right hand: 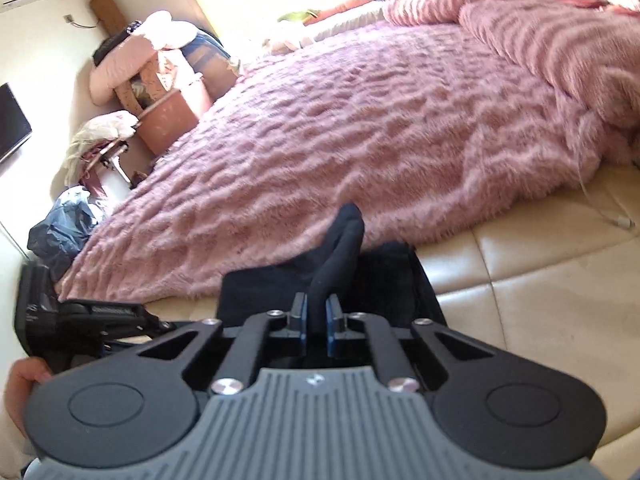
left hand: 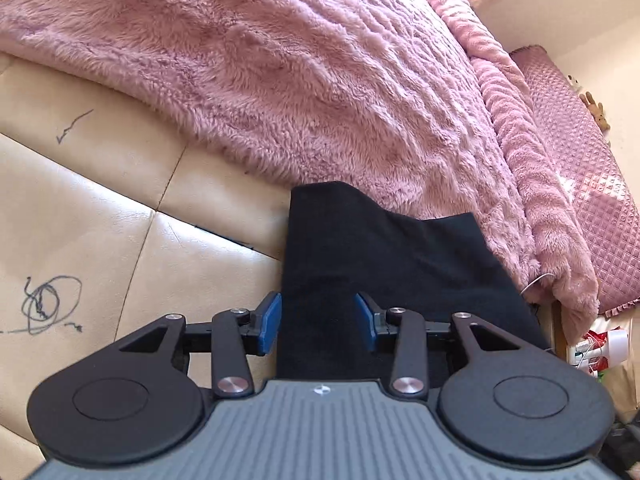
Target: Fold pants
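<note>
The black pants (left hand: 384,264) are lying folded on a cream leather surface (left hand: 100,216) marked with pen scribbles, at the edge of a fluffy pink blanket (left hand: 300,80). The left gripper (left hand: 318,322) is hovering over them with its jaws standing apart, the cloth below them unpinched. The right gripper (right hand: 316,322) is clamping a raised fold of the pants (right hand: 340,248), which is standing up ahead of its fingertips. Beyond that claw the blanket (right hand: 360,128) is stretching toward a sunlit window, with piled clothes and bags at far left.
</note>
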A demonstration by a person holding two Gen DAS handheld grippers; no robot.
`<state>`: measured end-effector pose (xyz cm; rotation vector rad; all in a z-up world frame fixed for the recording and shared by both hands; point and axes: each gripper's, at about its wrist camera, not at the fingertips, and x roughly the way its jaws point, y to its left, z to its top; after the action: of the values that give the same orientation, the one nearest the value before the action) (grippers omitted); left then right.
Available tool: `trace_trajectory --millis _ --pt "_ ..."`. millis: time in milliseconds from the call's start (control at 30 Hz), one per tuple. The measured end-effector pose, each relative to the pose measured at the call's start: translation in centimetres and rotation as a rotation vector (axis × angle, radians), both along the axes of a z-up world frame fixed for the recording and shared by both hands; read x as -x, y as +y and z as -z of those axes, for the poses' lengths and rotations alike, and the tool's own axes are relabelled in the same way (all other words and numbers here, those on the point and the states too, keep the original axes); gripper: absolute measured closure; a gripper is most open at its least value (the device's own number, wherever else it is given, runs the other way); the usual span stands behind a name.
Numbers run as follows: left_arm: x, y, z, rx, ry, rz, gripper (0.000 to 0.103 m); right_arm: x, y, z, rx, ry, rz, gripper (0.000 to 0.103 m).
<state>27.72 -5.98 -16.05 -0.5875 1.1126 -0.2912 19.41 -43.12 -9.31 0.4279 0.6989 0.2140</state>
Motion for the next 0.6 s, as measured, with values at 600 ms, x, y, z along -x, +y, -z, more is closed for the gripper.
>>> trace_trajectory --millis 600 --pt "-3.2 -5.0 -1.1 -0.074 -0.183 0.181 0.087 1.7 -2.8 8.1 0.166 0.197 0.178 0.100"
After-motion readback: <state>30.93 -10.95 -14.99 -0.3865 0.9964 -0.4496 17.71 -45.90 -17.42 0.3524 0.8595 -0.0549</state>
